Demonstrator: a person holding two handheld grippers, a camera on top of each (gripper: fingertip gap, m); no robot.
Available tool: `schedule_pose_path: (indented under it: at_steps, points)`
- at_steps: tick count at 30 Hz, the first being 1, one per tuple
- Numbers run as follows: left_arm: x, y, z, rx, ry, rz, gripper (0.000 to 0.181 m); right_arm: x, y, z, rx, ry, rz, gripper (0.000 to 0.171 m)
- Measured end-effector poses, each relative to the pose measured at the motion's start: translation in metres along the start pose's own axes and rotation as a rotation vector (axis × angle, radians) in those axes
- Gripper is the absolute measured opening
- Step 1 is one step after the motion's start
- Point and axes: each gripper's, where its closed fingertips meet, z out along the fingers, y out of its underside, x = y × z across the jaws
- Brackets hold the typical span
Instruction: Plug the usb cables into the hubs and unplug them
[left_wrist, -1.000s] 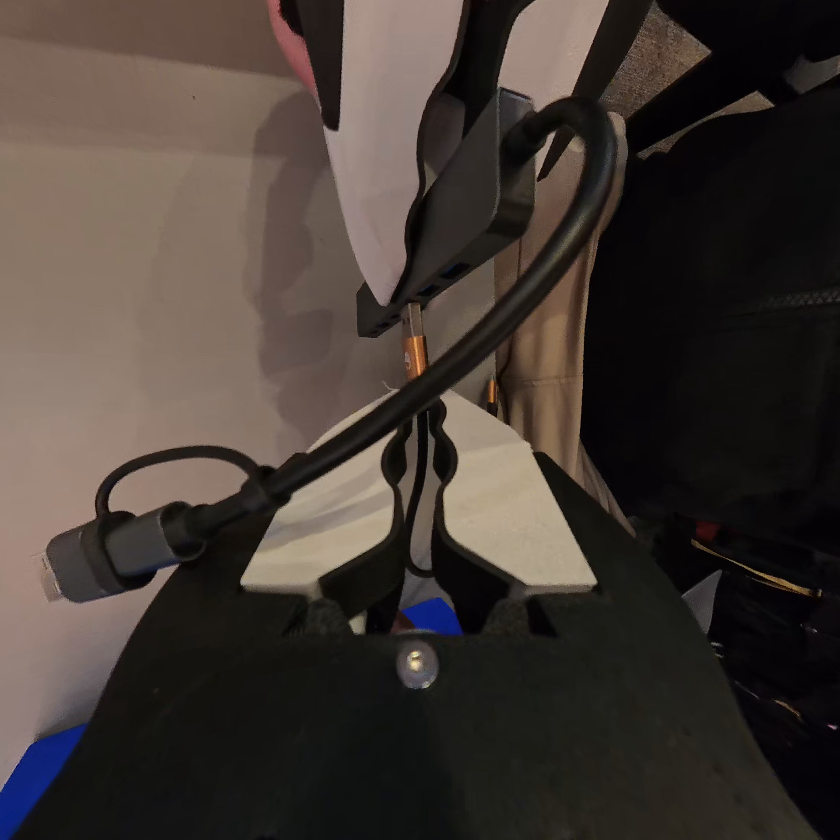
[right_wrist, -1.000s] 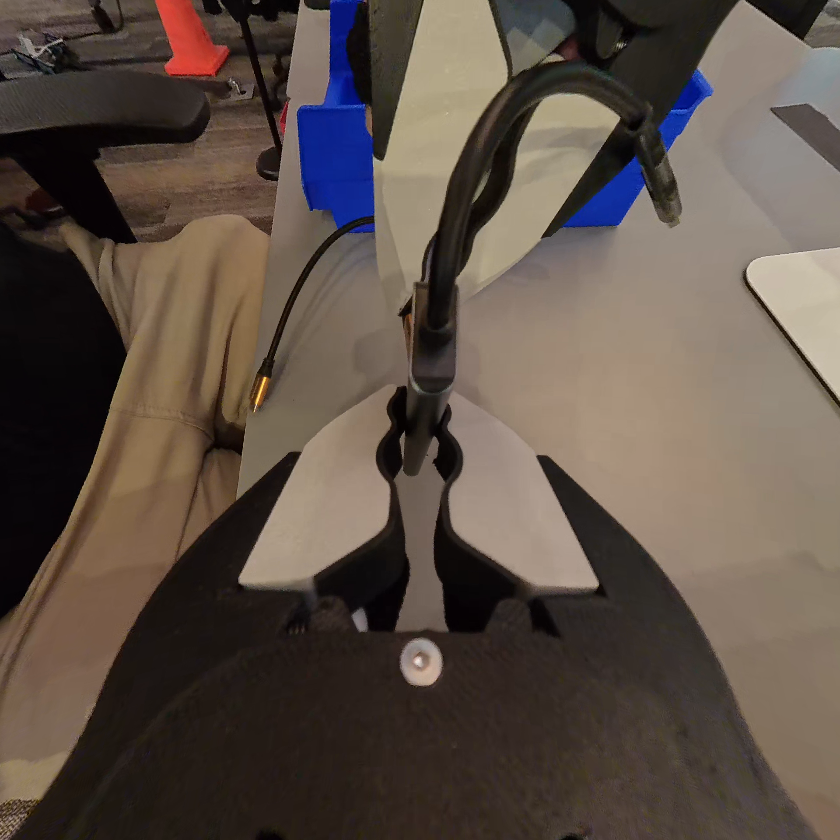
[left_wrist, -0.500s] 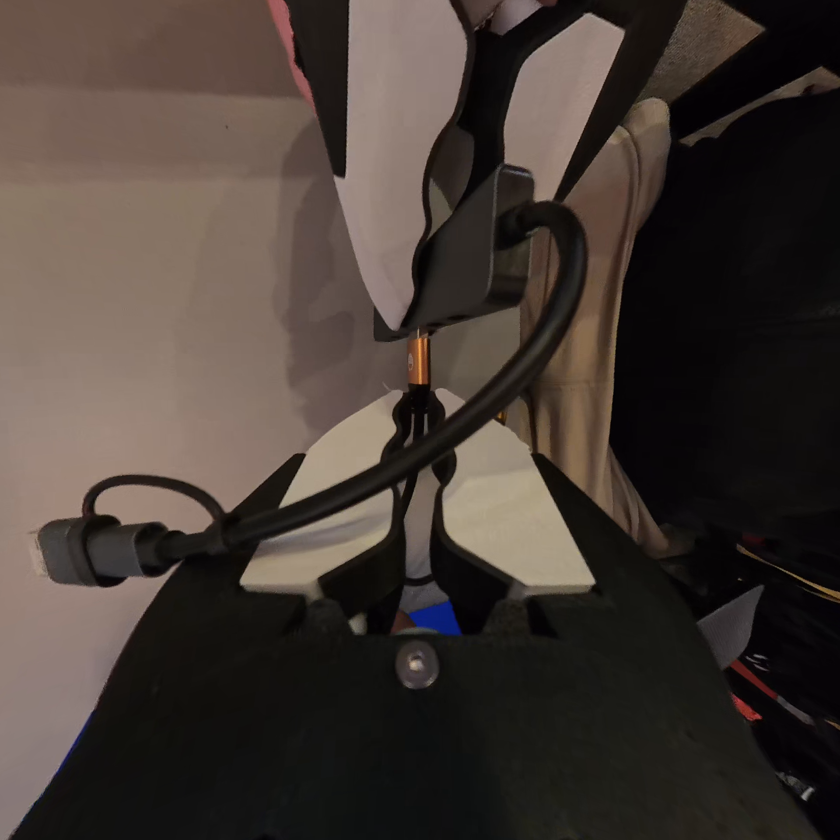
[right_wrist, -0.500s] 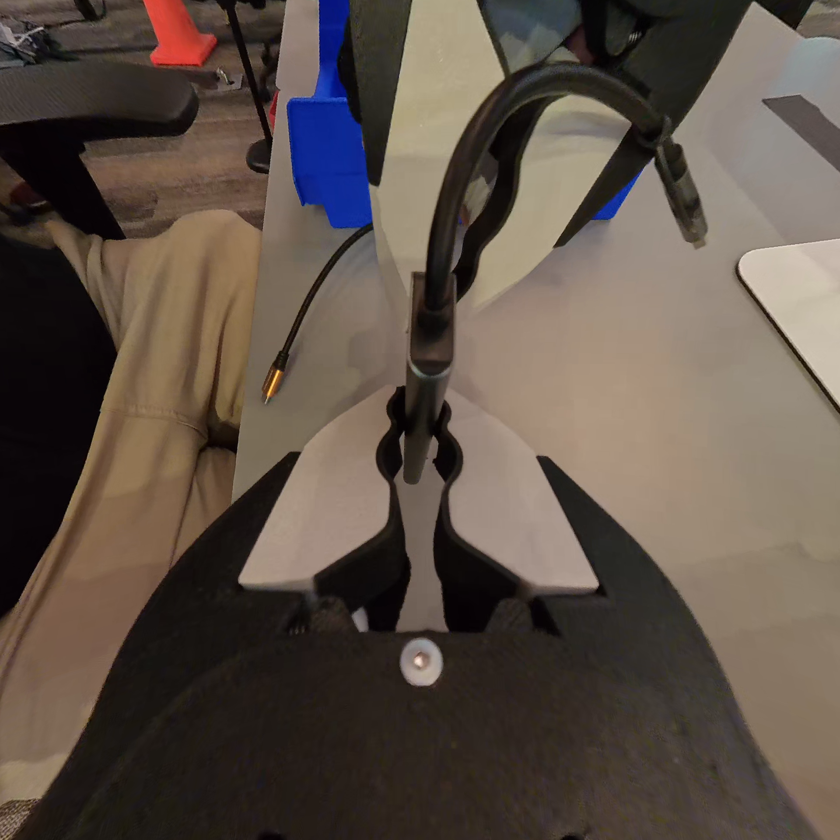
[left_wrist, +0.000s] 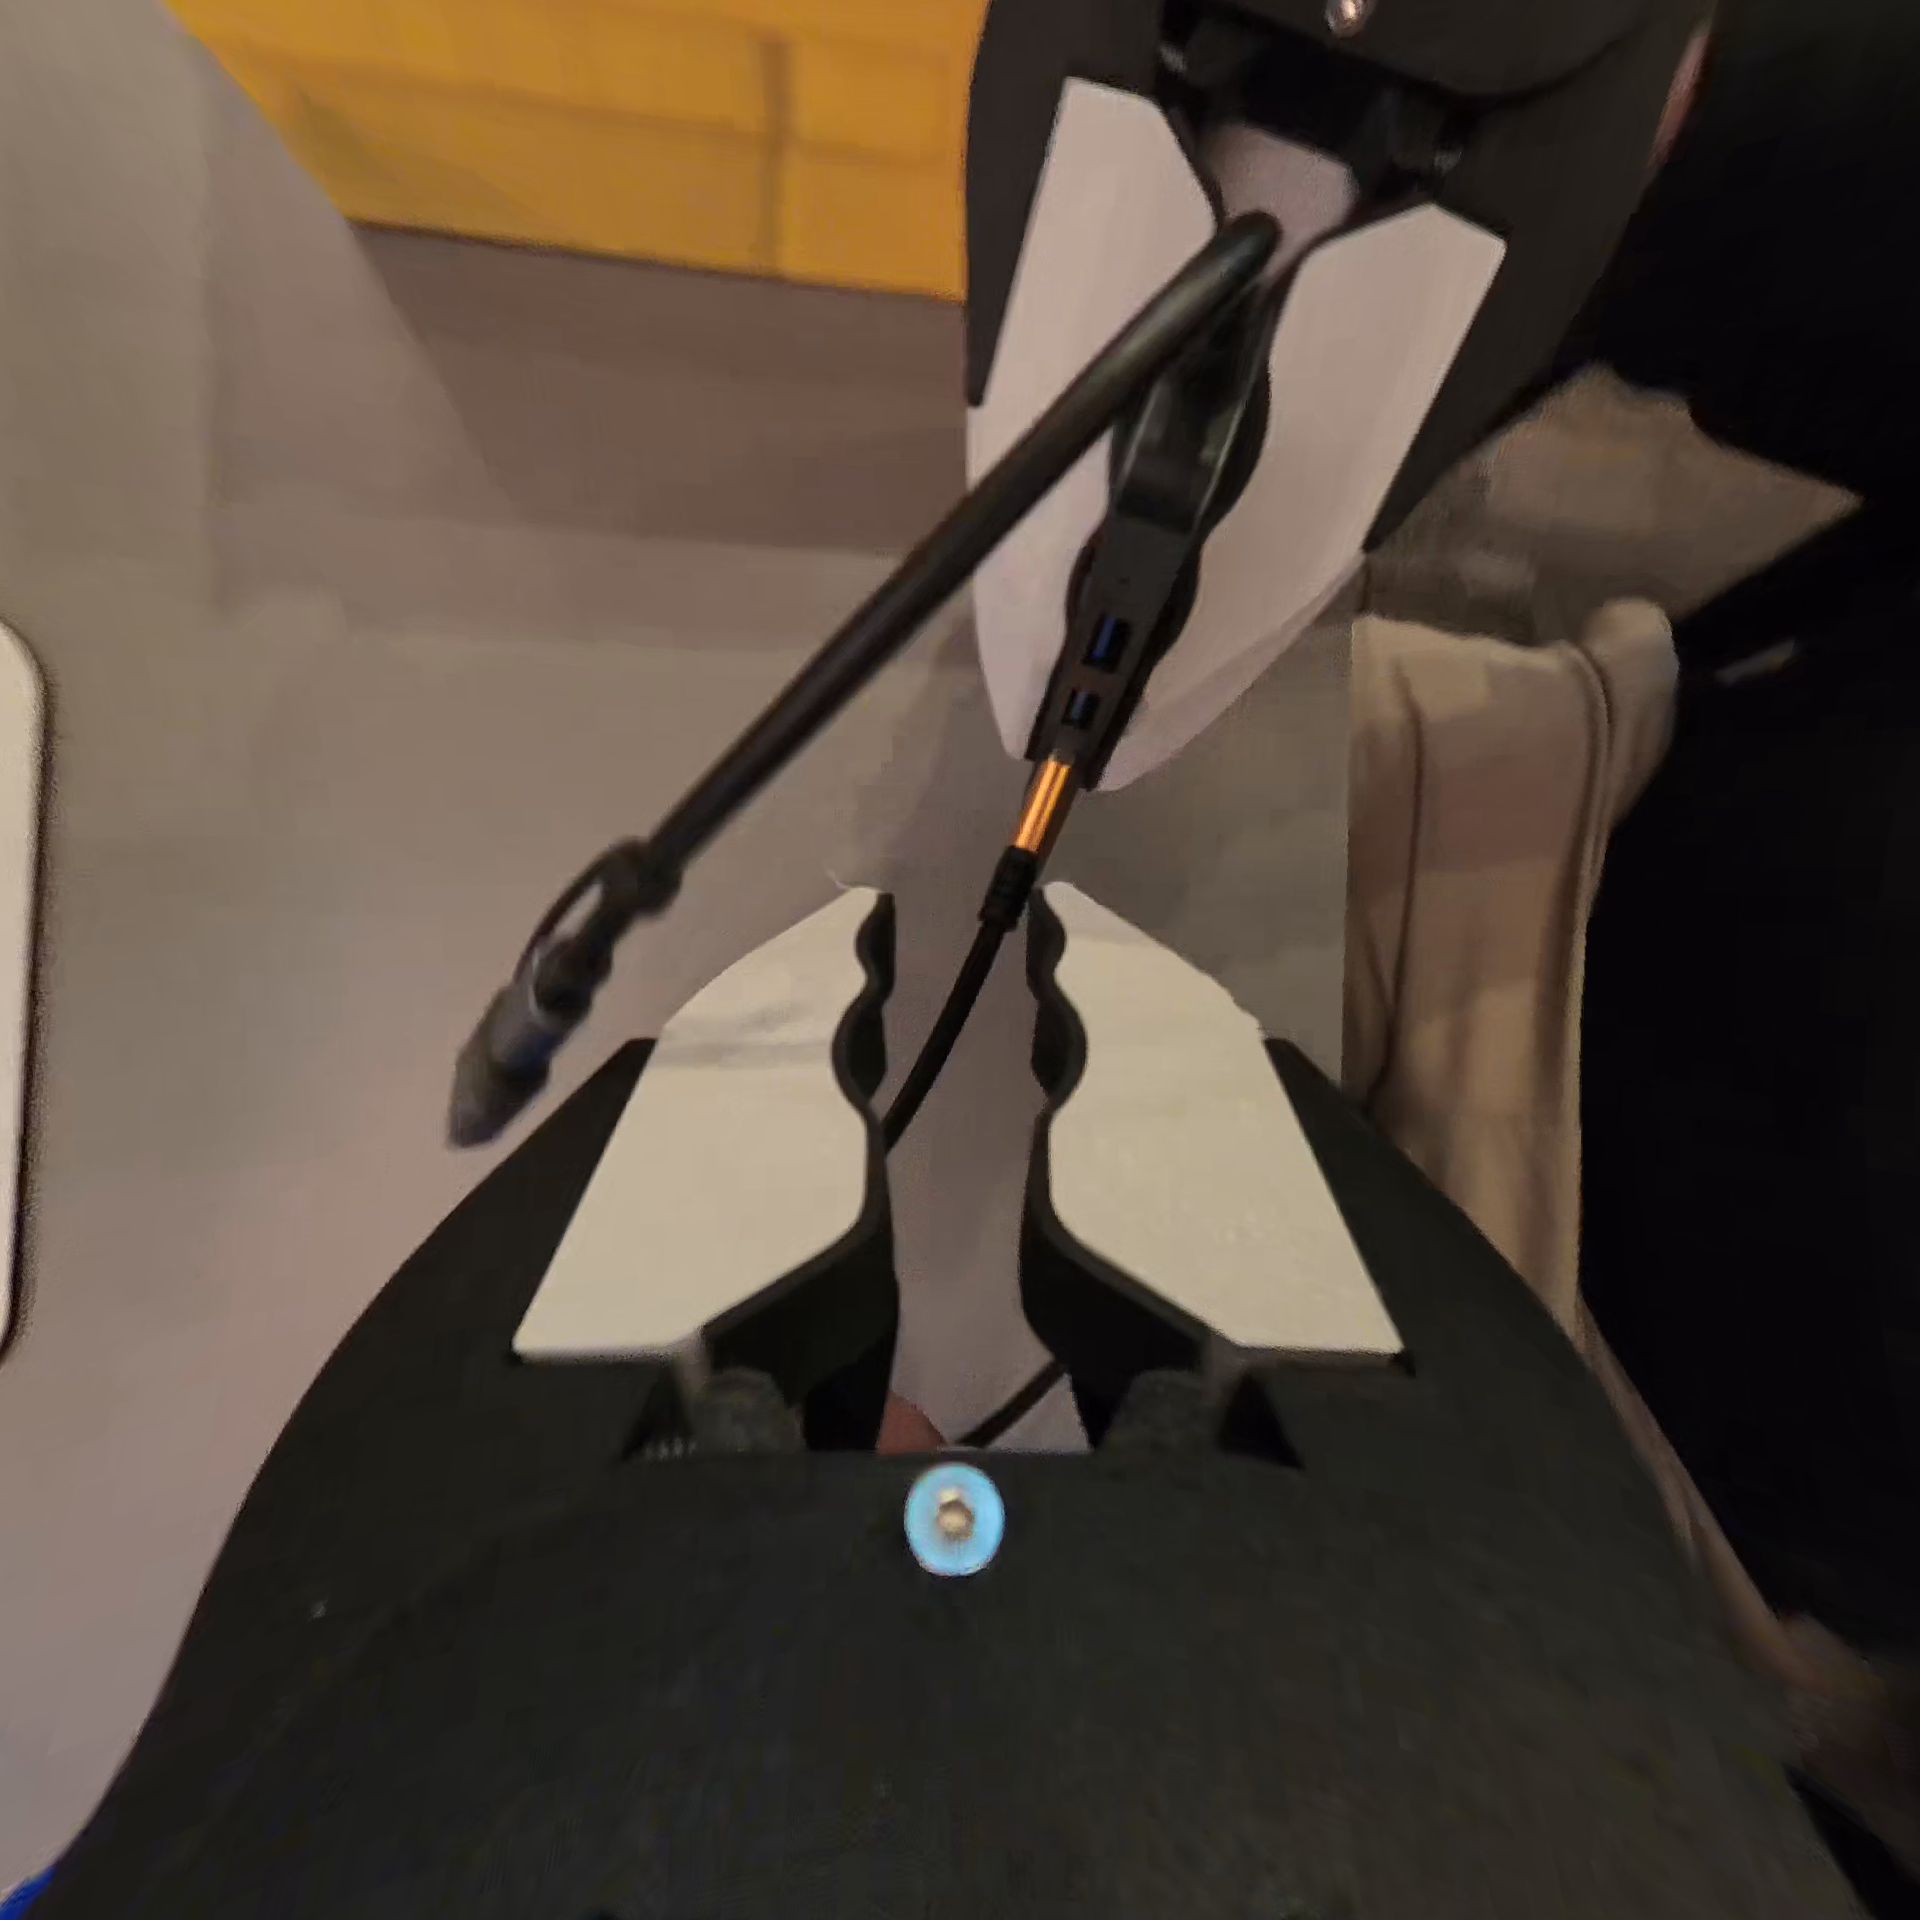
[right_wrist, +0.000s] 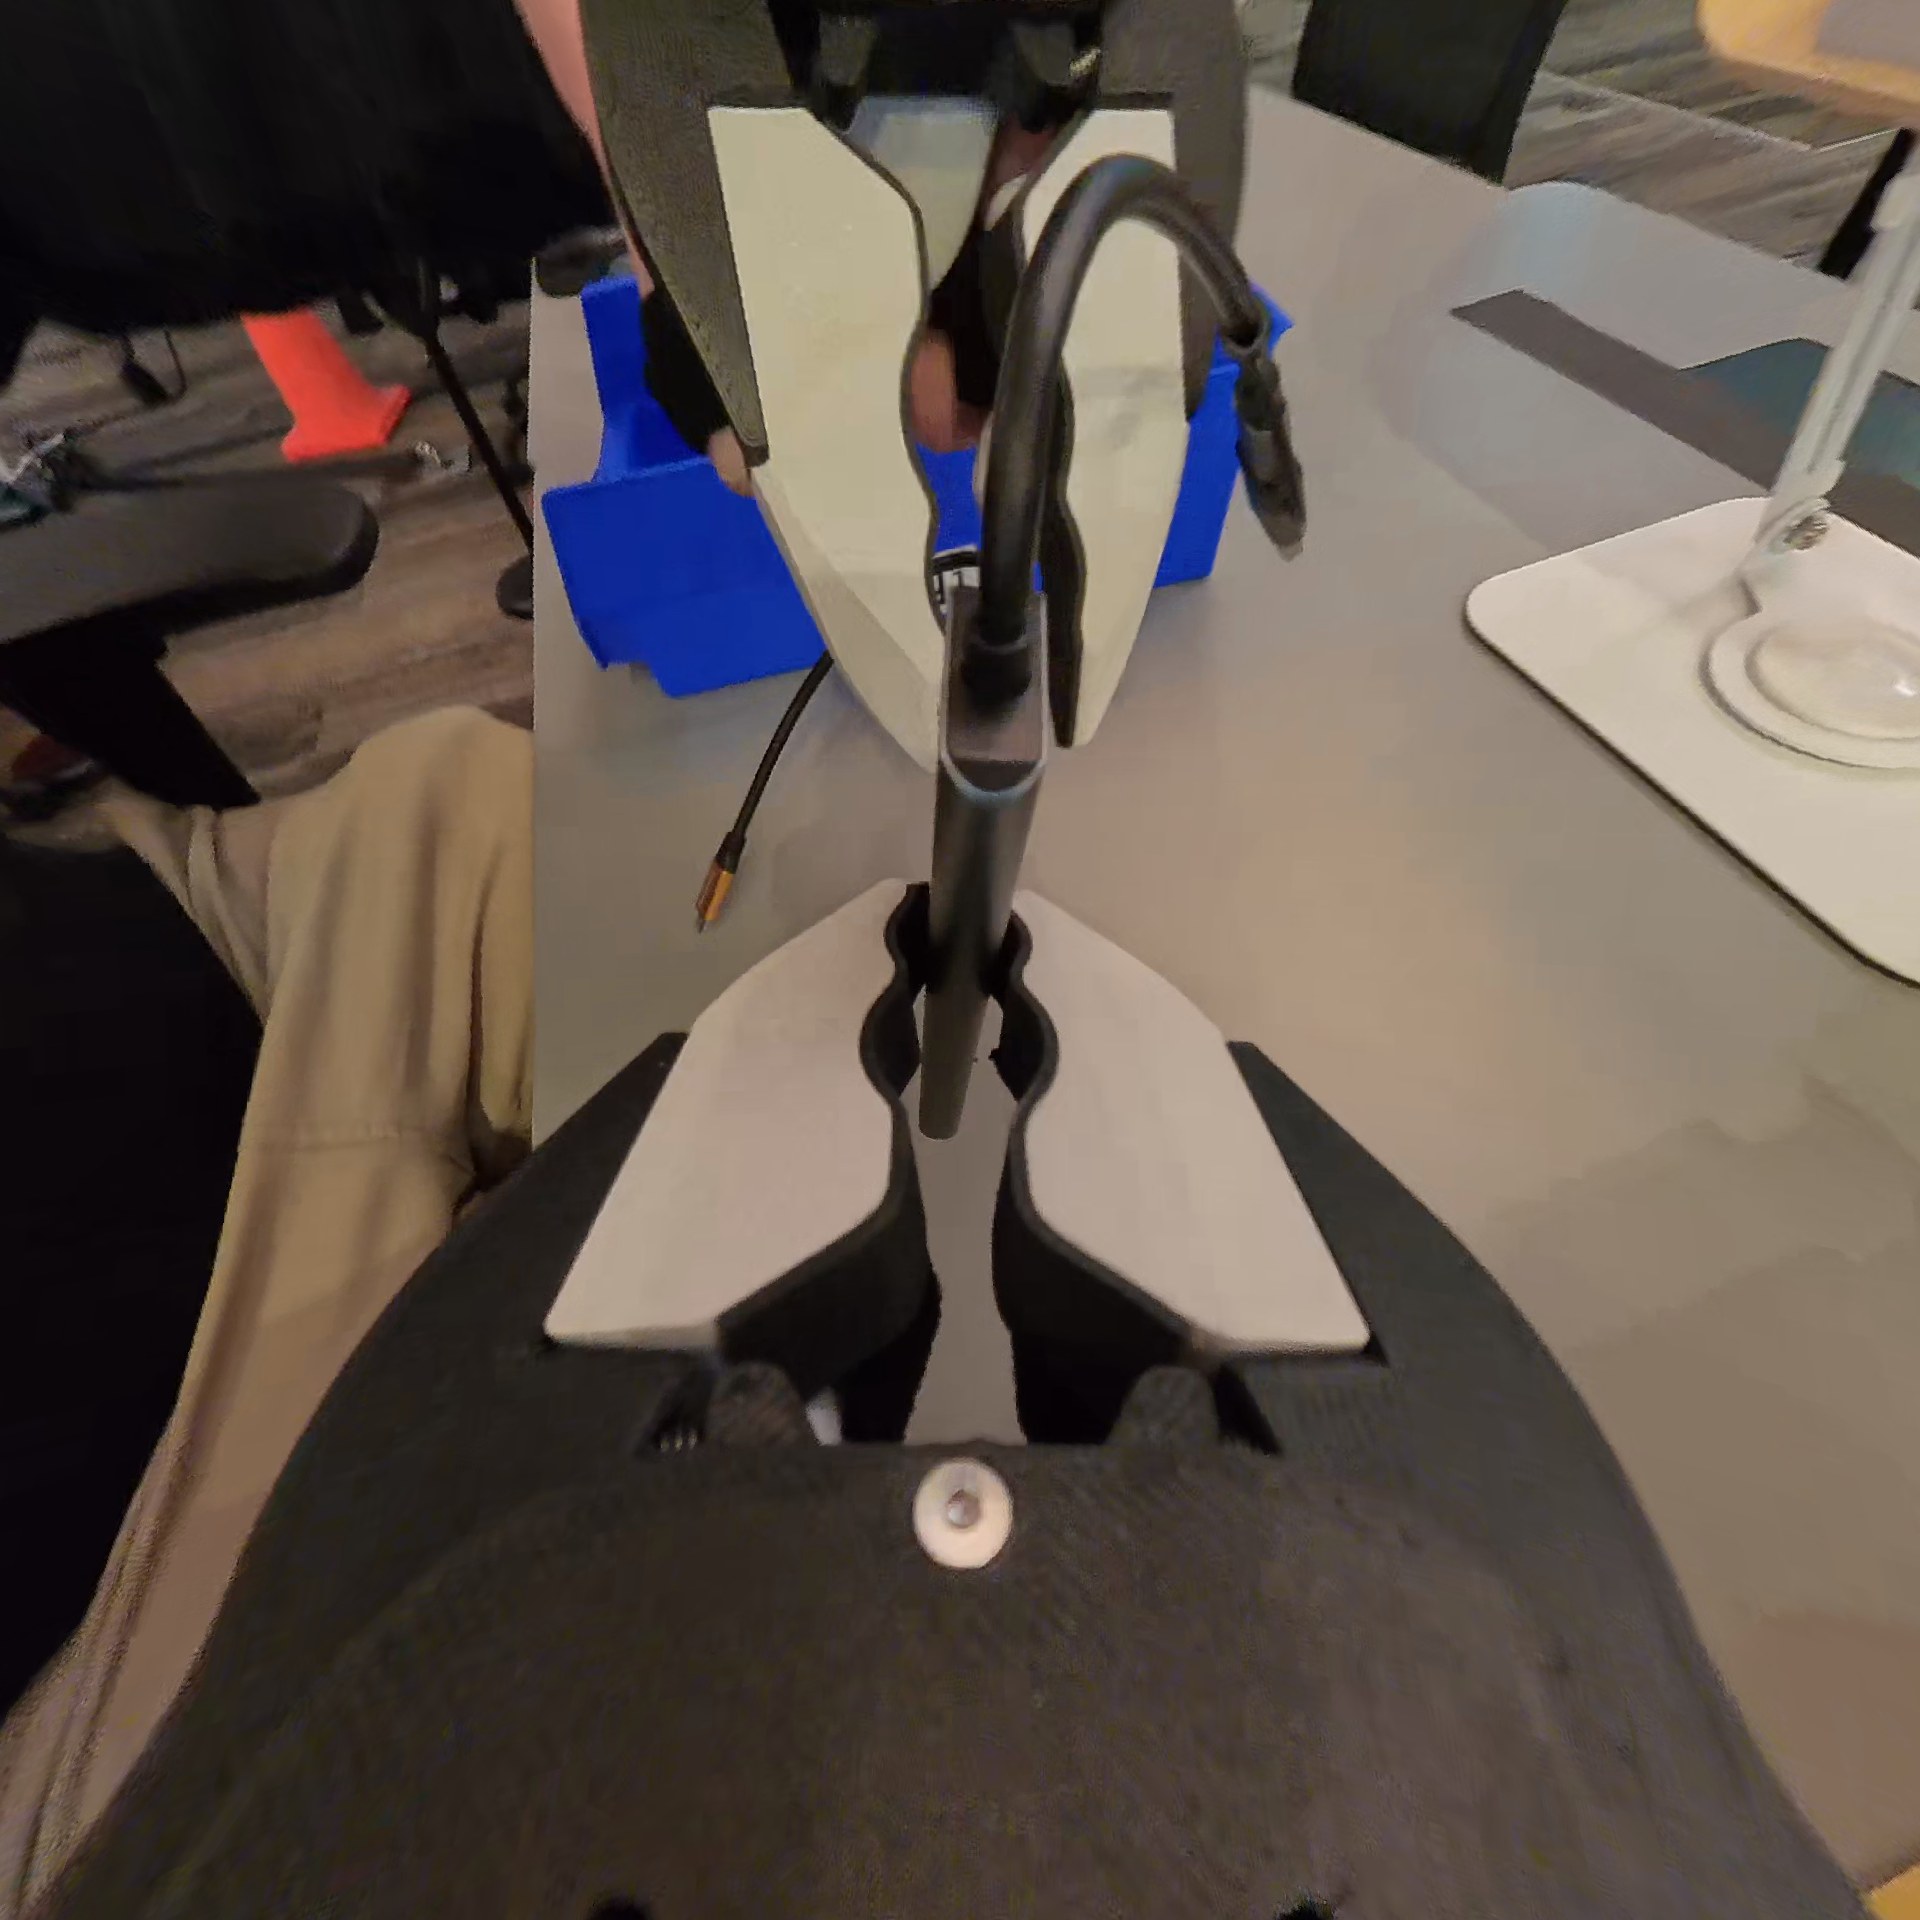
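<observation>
My right gripper is shut on a dark grey USB hub and holds it above the grey table. In the left wrist view the hub sits edge-on between the right gripper's white fingers. A thin black cable's orange plug is in the hub's end port. My left gripper is open, with that cable running loose between its jaws. The hub's own thick cable ends in a grey plug hanging free. The thin cable's other orange end lies near the table edge.
A blue bin stands at the table's far edge. A white lamp base is on the right. A person's khaki trouser leg is at the left edge, with a black chair armrest and an orange cone beyond. The grippers are tip to tip, or close to it.
My left gripper has opened and let go of the thin cable. The orange plug stays in the hub. The right gripper has turned with the hub still in it.
</observation>
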Motion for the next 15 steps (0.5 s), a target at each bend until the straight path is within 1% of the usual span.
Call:
schedule_pose_path:
  at_steps: [1, 4, 6, 8, 10, 11, 12, 15]
  points:
    - [-0.004, -0.003, -0.004, 0.036, -0.036, -0.008, 0.024, 0.003, -0.002, -0.002, 0.008, 0.013, 0.014, 0.010]
    - [-0.014, -0.008, -0.021, 0.129, -0.196, 0.029, 0.026, 0.013, -0.007, -0.007, 0.050, 0.054, 0.076, 0.010]
    - [-0.026, -0.011, -0.039, 0.203, -0.336, 0.027, 0.026, 0.019, -0.011, -0.012, 0.082, 0.079, 0.110, 0.010]
    - [-0.029, -0.012, -0.059, 0.293, -0.418, 0.008, 0.025, 0.022, -0.019, -0.018, 0.114, 0.098, 0.127, 0.010]
    - [-0.032, -0.009, -0.075, 0.392, -0.469, -0.057, 0.023, 0.026, -0.028, -0.027, 0.156, 0.127, 0.150, 0.010]
    - [-0.030, -0.005, -0.077, 0.420, -0.467, -0.084, 0.022, 0.029, -0.033, -0.034, 0.184, 0.139, 0.164, 0.010]
    - [-0.028, 0.002, -0.079, 0.433, -0.469, -0.097, 0.021, 0.032, -0.038, -0.042, 0.218, 0.150, 0.183, 0.010]
    - [-0.026, 0.018, -0.085, 0.479, -0.552, -0.116, 0.019, 0.047, -0.050, -0.070, 0.311, 0.194, 0.252, 0.010]
